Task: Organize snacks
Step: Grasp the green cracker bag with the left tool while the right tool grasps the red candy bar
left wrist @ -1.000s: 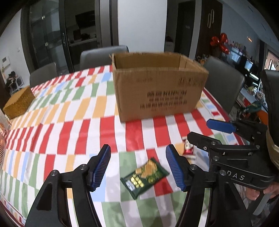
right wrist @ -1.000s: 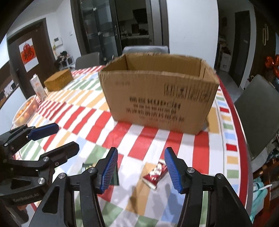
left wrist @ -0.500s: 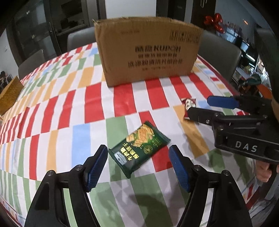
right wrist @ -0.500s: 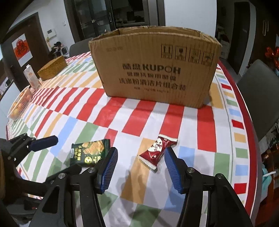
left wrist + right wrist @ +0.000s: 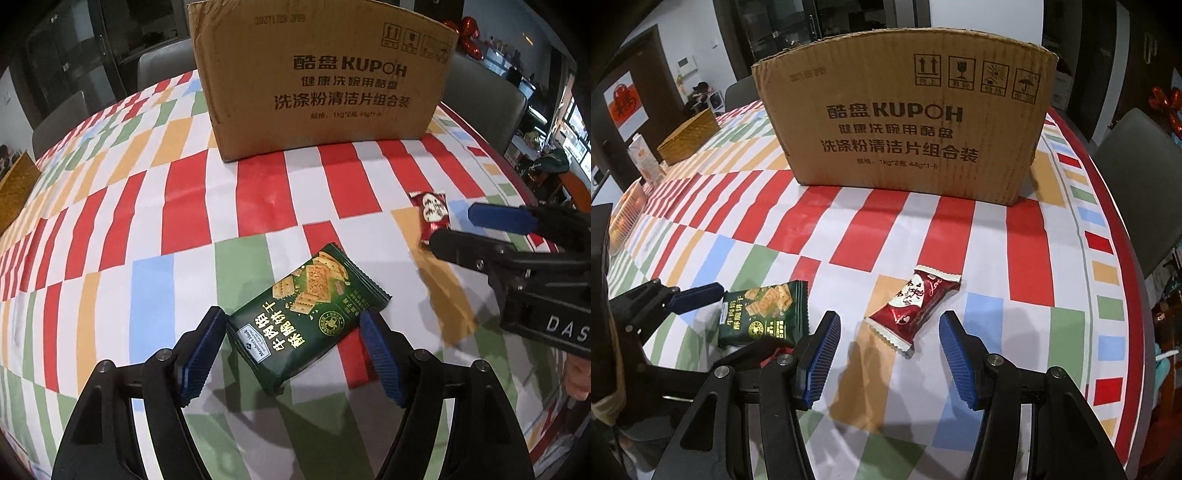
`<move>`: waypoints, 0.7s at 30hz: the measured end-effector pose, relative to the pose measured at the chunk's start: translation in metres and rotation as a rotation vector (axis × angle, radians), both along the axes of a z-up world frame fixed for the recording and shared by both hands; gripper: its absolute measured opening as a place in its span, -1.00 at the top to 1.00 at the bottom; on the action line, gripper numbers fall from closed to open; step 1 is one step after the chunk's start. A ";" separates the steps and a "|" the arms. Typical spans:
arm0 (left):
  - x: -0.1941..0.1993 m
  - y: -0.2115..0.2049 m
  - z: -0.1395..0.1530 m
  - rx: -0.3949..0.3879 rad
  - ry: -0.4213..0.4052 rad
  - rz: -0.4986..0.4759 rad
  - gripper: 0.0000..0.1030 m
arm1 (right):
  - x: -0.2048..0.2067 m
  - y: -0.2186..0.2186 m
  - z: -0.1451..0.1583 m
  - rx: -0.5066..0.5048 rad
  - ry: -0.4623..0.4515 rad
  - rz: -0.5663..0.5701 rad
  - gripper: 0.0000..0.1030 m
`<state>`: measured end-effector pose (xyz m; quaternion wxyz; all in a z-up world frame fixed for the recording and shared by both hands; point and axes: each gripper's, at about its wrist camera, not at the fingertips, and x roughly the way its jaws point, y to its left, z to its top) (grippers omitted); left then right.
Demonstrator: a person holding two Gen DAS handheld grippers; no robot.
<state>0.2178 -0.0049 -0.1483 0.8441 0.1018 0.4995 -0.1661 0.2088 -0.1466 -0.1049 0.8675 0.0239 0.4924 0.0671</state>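
- Left wrist view: the left gripper points steeply down at the surface, which wears a cloth of red, white, green, blue and orange blocks.
- Its blue-padded fingers stand wide apart and have just been opening further; the green cracker packet lies flat between them, tilted on the diagonal.
- One finger tip is just beside the packet's near-left edge and the other just beside its right edge. Whether either pad touches the wrapper I cannot tell; nothing shows them pressing on it.
- Right wrist view: the right gripper also angles down, its fingers about half spread with nothing gripped.
- A red candy packet with white crimped ends lies flat on the surface between and just ahead of those finger tips, clear of both pads.
- Seen from the left wrist, the same red packet lies to the right of the green one, partly hidden by the right gripper's black frame.
- Seen from the right wrist, the green packet lies to the left, with the left gripper's fingers on either side of it.
- Behind both snacks stands a brown cardboard box printed "KUPOH", well apart from them.
- Farther off at left are a woven yellow box and a small carton.
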 end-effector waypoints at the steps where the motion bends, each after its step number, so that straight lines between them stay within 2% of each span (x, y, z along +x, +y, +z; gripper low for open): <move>1: 0.001 -0.001 0.000 0.000 0.000 -0.003 -0.46 | 0.001 -0.001 -0.001 0.002 0.002 -0.004 -0.10; 9: 0.011 -0.009 0.001 -0.010 -0.008 -0.048 -0.47 | 0.009 -0.008 -0.006 0.014 0.015 -0.031 -0.10; 16: 0.016 -0.024 -0.003 0.083 -0.013 -0.213 -0.55 | 0.010 -0.007 -0.010 0.003 0.020 -0.029 -0.10; 18: 0.018 -0.026 -0.005 0.087 -0.007 -0.230 -0.57 | 0.010 -0.007 -0.011 0.001 0.022 -0.028 -0.10; 19: 0.019 -0.026 -0.005 0.078 -0.005 -0.228 -0.50 | 0.010 -0.007 -0.011 0.000 0.022 -0.029 -0.10; 21: 0.023 -0.024 -0.004 0.028 0.017 -0.217 -0.23 | 0.011 -0.008 -0.012 0.001 0.022 -0.030 -0.10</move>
